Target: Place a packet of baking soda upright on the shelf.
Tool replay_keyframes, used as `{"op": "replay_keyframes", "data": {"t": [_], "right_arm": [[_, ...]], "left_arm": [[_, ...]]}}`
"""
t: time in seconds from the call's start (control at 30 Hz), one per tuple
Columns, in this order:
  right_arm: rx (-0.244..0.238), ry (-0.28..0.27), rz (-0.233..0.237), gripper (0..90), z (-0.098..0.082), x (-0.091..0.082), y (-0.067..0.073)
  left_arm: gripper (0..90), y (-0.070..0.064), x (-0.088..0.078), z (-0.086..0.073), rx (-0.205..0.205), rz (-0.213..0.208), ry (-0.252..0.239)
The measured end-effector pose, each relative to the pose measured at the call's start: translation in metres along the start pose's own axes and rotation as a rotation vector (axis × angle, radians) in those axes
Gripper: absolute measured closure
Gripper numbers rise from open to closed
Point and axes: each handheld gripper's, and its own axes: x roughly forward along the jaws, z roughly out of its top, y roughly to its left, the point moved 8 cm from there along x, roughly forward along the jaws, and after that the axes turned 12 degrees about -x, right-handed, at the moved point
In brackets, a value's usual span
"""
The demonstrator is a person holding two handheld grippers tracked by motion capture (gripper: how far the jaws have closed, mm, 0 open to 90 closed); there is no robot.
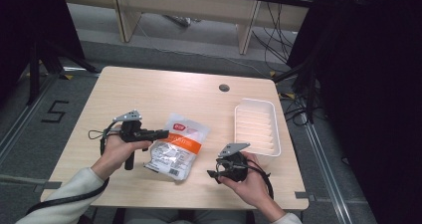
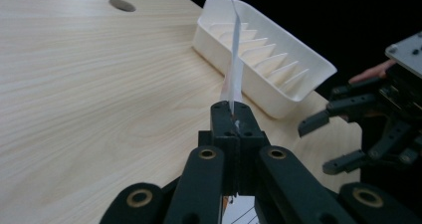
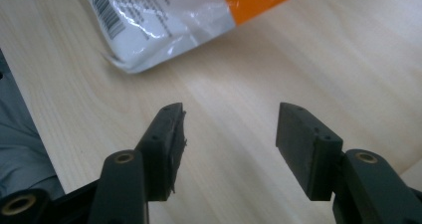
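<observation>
**Left jaws pinching the pouch edge, right jaws free**

Your left gripper point(image 1: 160, 133) has its jaws fully closed on the thin sealed edge of the white-and-orange plastic pouch point(image 1: 176, 145); in the left gripper view that edge stands up as a narrow strip from between the jaw tips. Your right gripper point(image 3: 229, 134) holds nothing: its jaws stand wide apart over bare tabletop point(image 1: 149, 92), with the pouch's barcode corner just beyond them.

The pouch sits near the middle of the tabletop, towards the near edge, between your two hands. Its long axis runs diagonally, from the near edge up towards the far right corner, with the printed orange band across it. The white ribbed tray point(image 1: 256, 126) waits by the right edge.

To do this step well, I'd keep the pinch on the seam firm and lift steadily, since a thin film edge can slip. Bring the open right jaws to the barcode corner squarely, and close only once the film is between them, so the pouch hangs supported at two points.
</observation>
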Motion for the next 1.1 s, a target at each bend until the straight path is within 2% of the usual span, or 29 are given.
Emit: {"op": "replay_keyframes", "data": {"t": [0.07, 0.23, 0.27, 0.37, 0.43, 0.47, 0.57, 0.6, 0.67, 0.73, 0.77, 0.8, 0.83, 0.87, 0.9, 0.93, 0.97, 1.0, 1.1], "right_arm": [[-0.036, 0.006, -0.021, 44.1, 0.003, -0.006, -0.005], [-0.055, 0.001, -0.060, 42.7, 0.011, -0.019, -0.016], [-0.080, -0.007, -0.069, 41.3, 0.017, -0.025, -0.023], [-0.092, -0.016, -0.073, 40.7, 0.025, -0.031, -0.030], [-0.144, -0.026, -0.097, 41.0, 0.037, -0.035, -0.041], [-0.159, -0.041, -0.096, 42.3, 0.042, -0.035, -0.043], [-0.179, -0.062, -0.095, 43.1, 0.051, -0.036, -0.046], [-0.218, -0.059, -0.076, 43.4, 0.057, -0.034, -0.049], [-0.208, -0.061, -0.082, 43.3, 0.060, -0.033, -0.050], [-0.217, -0.054, -0.051, 45.3, 0.066, -0.028, -0.051], [-0.217, -0.054, -0.051, 45.3, 0.066, -0.028, -0.051], [-0.232, -0.058, -0.031, 47.6, 0.069, -0.023, -0.050], [-0.227, -0.043, -0.015, 49.1, 0.069, -0.020, -0.048], [-0.261, -0.050, -0.003, 50.8, 0.071, -0.017, -0.047], [-0.251, -0.036, 0.017, 51.7, 0.070, -0.013, -0.043], [-0.266, -0.023, 0.039, 53.1, 0.070, -0.010, -0.040], [-0.266, -0.023, 0.039, 53.1, 0.070, -0.010, -0.040], [-0.319, 0.011, 0.066, 57.5, 0.068, -0.004, -0.035], [-0.374, 0.043, 0.116, 66.1, 0.066, 0.002, -0.028]], "left_arm": [[89.8, -0.007, -0.003, 0.000, 0.013, -0.017, -0.003], [89.9, -0.019, -0.008, 0.000, 0.029, -0.043, -0.011], [89.8, -0.021, -0.009, 0.000, 0.041, -0.047, -0.010], [89.8, -0.028, -0.008, -0.001, 0.043, -0.060, -0.010], [89.9, -0.032, -0.008, -0.002, 0.049, -0.073, -0.003], [89.8, -0.035, -0.008, -0.002, 0.061, -0.076, 0.001], [89.8, -0.037, -0.008, -0.002, 0.061, -0.077, 0.002], [89.8, -0.039, -0.009, -0.003, 0.070, -0.080, 0.006], [89.8, -0.040, -0.009, -0.003, 0.066, -0.085, 0.006], [89.8, -0.041, -0.010, -0.003, 0.066, -0.081, 0.008], [89.8, -0.041, -0.010, -0.003, 0.069, -0.086, 0.010], [89.8, -0.041, -0.010, -0.003, 0.076, -0.092, 0.008], [89.8, -0.041, -0.011, -0.004, 0.077, -0.093, 0.007], [89.8, -0.041, -0.011, -0.004, 0.077, -0.093, 0.007], [89.8, -0.041, -0.012, -0.004, 0.086, -0.093, 0.007], [89.8, -0.042, -0.012, -0.004, 0.085, -0.096, 0.007], [89.8, -0.042, -0.012, -0.004, 0.085, -0.096, 0.007], [89.8, -0.042, -0.013, -0.004, 0.082, -0.098, 0.004], [89.8, -0.042, -0.013, -0.004, 0.086, -0.104, 0.005]]}}
